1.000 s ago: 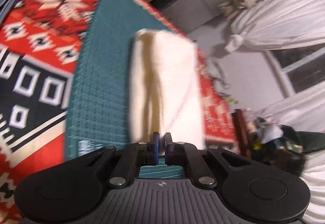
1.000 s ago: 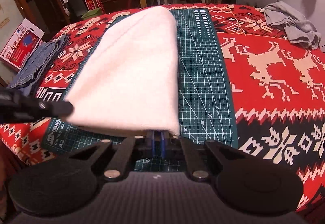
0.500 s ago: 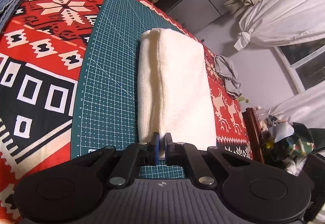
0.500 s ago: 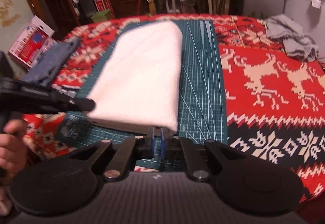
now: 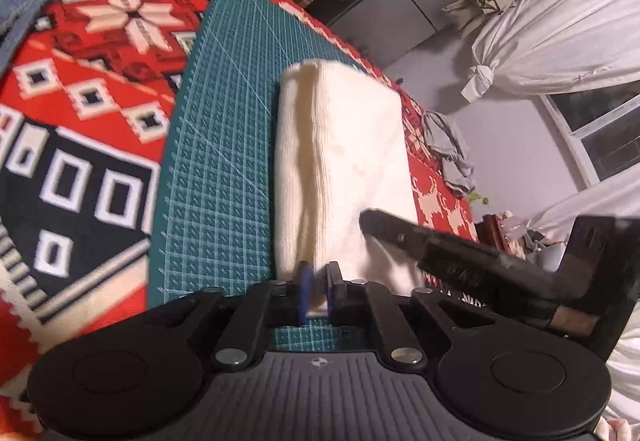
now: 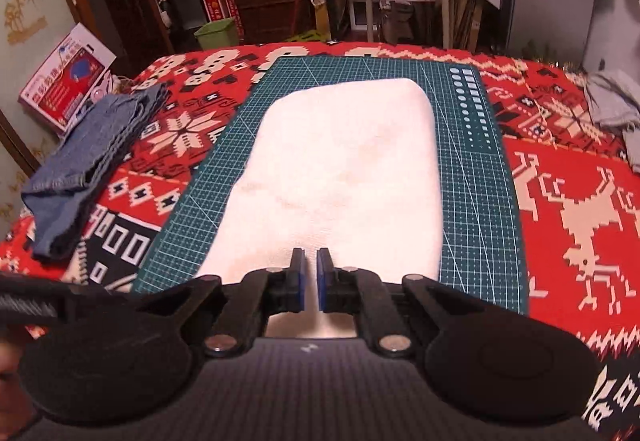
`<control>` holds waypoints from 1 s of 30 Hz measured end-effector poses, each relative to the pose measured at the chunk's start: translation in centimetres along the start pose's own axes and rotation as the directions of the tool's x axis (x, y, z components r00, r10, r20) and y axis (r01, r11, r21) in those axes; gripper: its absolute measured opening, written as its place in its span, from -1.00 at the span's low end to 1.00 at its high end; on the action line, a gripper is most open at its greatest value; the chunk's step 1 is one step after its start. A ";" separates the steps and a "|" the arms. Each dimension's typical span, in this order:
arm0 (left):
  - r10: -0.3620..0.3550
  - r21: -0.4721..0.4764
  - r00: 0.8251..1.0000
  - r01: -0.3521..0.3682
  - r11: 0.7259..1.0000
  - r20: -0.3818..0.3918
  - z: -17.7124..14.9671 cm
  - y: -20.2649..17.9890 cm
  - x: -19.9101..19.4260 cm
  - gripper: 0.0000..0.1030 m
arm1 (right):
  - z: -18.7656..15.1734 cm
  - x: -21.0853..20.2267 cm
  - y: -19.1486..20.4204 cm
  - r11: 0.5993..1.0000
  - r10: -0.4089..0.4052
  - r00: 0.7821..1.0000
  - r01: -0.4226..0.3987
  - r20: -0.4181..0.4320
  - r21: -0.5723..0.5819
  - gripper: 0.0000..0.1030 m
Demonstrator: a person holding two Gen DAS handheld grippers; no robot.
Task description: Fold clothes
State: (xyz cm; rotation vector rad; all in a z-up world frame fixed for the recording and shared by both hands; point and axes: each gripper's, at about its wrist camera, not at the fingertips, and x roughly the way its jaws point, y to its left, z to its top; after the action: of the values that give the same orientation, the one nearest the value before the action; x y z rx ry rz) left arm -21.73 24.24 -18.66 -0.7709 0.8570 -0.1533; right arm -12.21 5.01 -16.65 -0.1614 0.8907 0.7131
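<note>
Closest to me, my left tool [image 5: 316,283] has its two fingers slightly apart, with the near edge of the folded white cloth [image 5: 344,145] between the blue pads; I cannot tell whether they pinch it. My right tool [image 6: 310,279] has its fingers parted by a narrow gap, resting over the cloth's near edge with nothing between the pads. In the left wrist view the right tool reaches in from the side, its tip over the cloth's near corner.

The cloth [image 6: 344,177] lies flat in a long folded rectangle on the green cutting mat [image 6: 472,177], which sits on the red patterned cover [image 6: 560,169] over the desk. Farther left on the cover sits a folded pair of jeans [image 6: 88,165]. At the far right edge lies a crumpled grey garment [image 6: 612,101].
</note>
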 end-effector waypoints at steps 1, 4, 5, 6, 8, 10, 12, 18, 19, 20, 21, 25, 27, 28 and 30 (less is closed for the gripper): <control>0.011 0.002 1.000 -0.011 1.000 0.024 0.4 0.1 -0.3 -0.41 | -0.1 0.0 0.0 1.000 0.002 1.000 -0.002 0.000 -0.003 -0.87; -0.010 0.003 0.998 0.010 1.000 0.059 2.7 0.6 -0.1 -0.36 | 0.3 0.3 -0.5 0.999 0.023 1.000 -0.023 -0.013 0.025 -0.87; -0.009 0.006 0.998 0.009 1.000 0.063 3.7 0.6 0.4 -0.35 | 0.4 0.3 -0.6 0.999 0.031 0.999 -0.030 -0.018 0.037 -0.87; -0.007 0.012 0.998 0.006 1.000 0.067 4.7 0.6 0.9 -0.35 | 0.6 0.4 -0.8 0.998 0.039 0.999 -0.037 -0.023 0.048 -0.87; -0.017 0.021 0.998 0.015 1.000 0.066 6.6 0.7 2.4 -0.26 | 0.9 0.6 -1.1 0.996 0.052 0.998 -0.050 -0.031 0.068 -0.87; -0.044 0.011 0.997 0.044 0.999 0.058 8.4 1.0 4.2 -0.18 | 1.0 0.8 -1.2 0.995 0.061 0.998 -0.058 -0.034 0.084 -0.87; -0.077 -0.009 0.996 0.077 0.997 0.043 9.7 1.5 5.9 -0.17 | 1.1 0.9 -1.5 0.993 0.070 0.997 -0.066 -0.037 0.096 -0.87; -0.144 -0.073 0.990 0.144 0.987 0.014 11.9 2.5 9.5 -0.08 | 1.2 1.3 -2.0 0.989 0.092 0.995 -0.086 -0.040 0.124 -0.87; -0.154 -0.087 0.988 0.155 0.984 0.014 12.1 2.6 9.8 -0.08 | 1.3 1.3 -2.0 0.988 0.094 0.995 -0.089 -0.040 0.128 -0.87; -0.159 -0.099 0.987 0.160 0.982 0.016 12.3 2.8 10.1 -0.10 | 1.3 1.4 -2.1 0.987 0.097 0.994 -0.091 -0.041 0.132 -0.87; -0.157 -0.107 0.987 0.158 0.982 0.019 12.3 2.8 10.3 -0.36 | 1.3 1.5 -2.1 0.986 0.100 0.994 -0.094 -0.041 0.135 -0.88; -0.067 -0.008 0.996 0.067 0.998 0.056 11.8 0.9 9.5 -0.55 | 2.0 1.3 -2.2 0.986 0.099 0.994 -0.092 -0.044 0.139 -0.88; -0.023 0.048 0.997 0.019 0.999 0.074 11.5 -0.1 9.1 -0.55 | 2.7 0.8 -2.3 0.988 0.080 0.996 -0.076 -0.027 0.135 -0.86; -0.005 0.071 0.997 0.000 0.997 0.080 11.4 -0.6 9.0 -0.55 | 3.2 0.4 -2.4 0.989 0.062 0.998 -0.061 -0.003 0.132 -0.86; 0.010 0.091 0.997 -0.017 0.996 0.079 11.6 -0.9 9.0 -0.55 | 4.6 0.4 -2.9 0.990 0.033 0.999 -0.037 0.034 0.133 -0.86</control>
State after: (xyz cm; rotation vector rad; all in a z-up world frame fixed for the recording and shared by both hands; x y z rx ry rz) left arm -7.18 26.21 -18.93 -0.6811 0.7756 -0.1487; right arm -7.16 4.90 -14.46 -0.0157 0.9097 0.6844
